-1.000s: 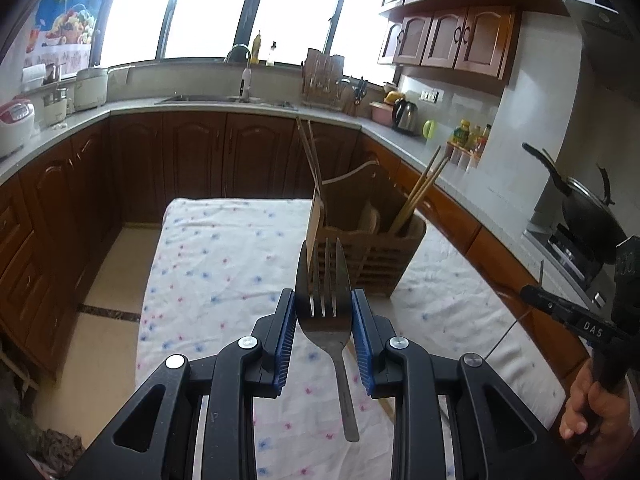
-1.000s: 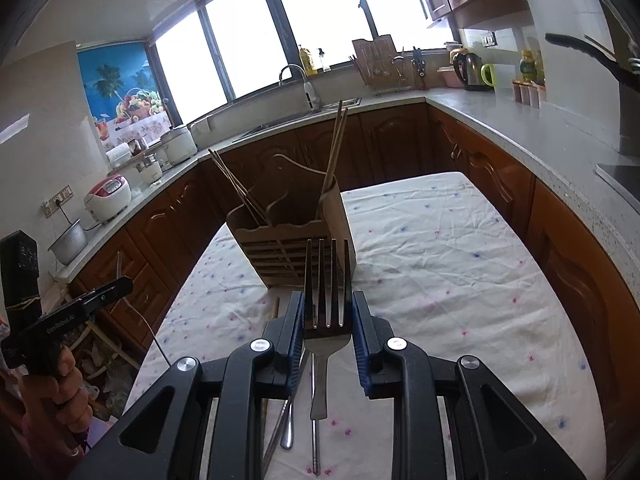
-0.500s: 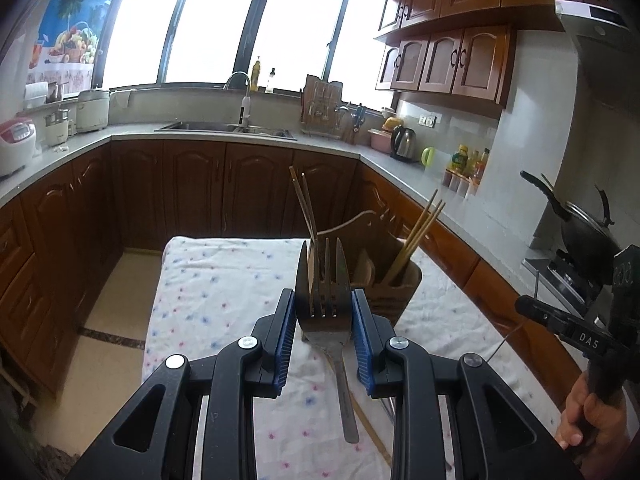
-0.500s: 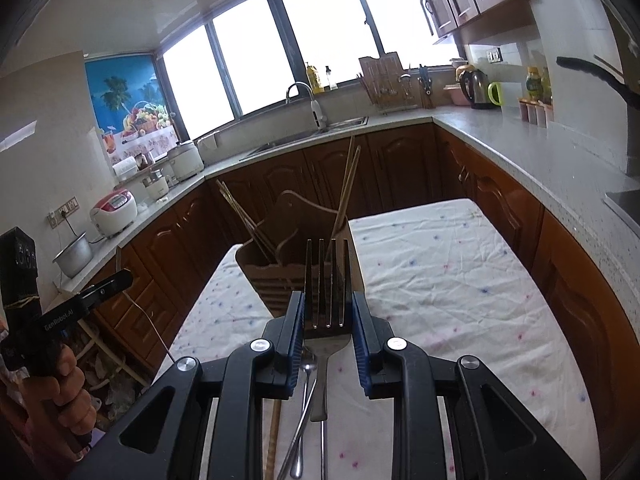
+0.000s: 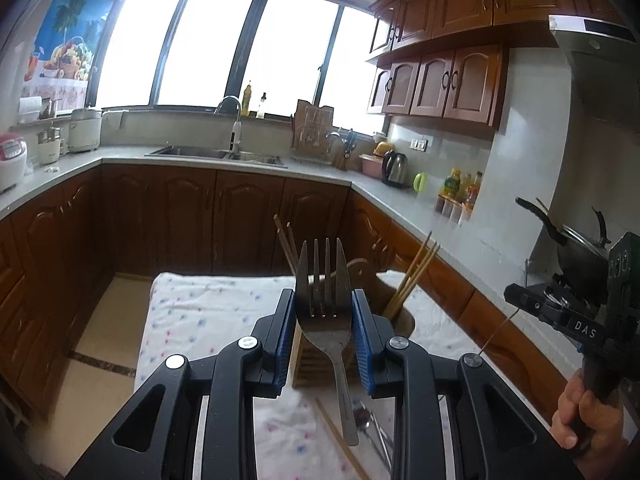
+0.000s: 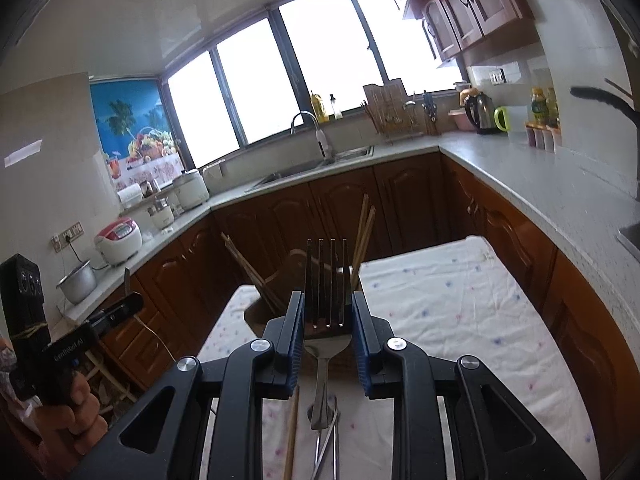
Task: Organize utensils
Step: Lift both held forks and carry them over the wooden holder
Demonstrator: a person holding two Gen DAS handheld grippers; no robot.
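My left gripper (image 5: 324,312) is shut on a steel fork (image 5: 323,280), tines up, handle hanging down. My right gripper (image 6: 326,314) is shut on a second steel fork (image 6: 326,280), also tines up. Both are held high above the table. A wooden utensil holder (image 5: 394,320) with chopsticks (image 5: 414,276) standing in it sits on the cloth behind the forks; it also shows in the right wrist view (image 6: 272,304). Loose chopsticks (image 5: 340,436) and a spoon (image 5: 366,420) lie on the cloth below.
The table wears a white dotted cloth (image 6: 460,304). Dark wood cabinets and a grey counter (image 5: 224,164) ring the table. A wok (image 5: 576,252) sits on the stove at right. The other hand-held gripper shows at each view's edge (image 5: 568,316) (image 6: 80,340).
Both grippers have risen and tilted upward with their forks; the holder and table now sit lower in both views. Both grips are unchanged.
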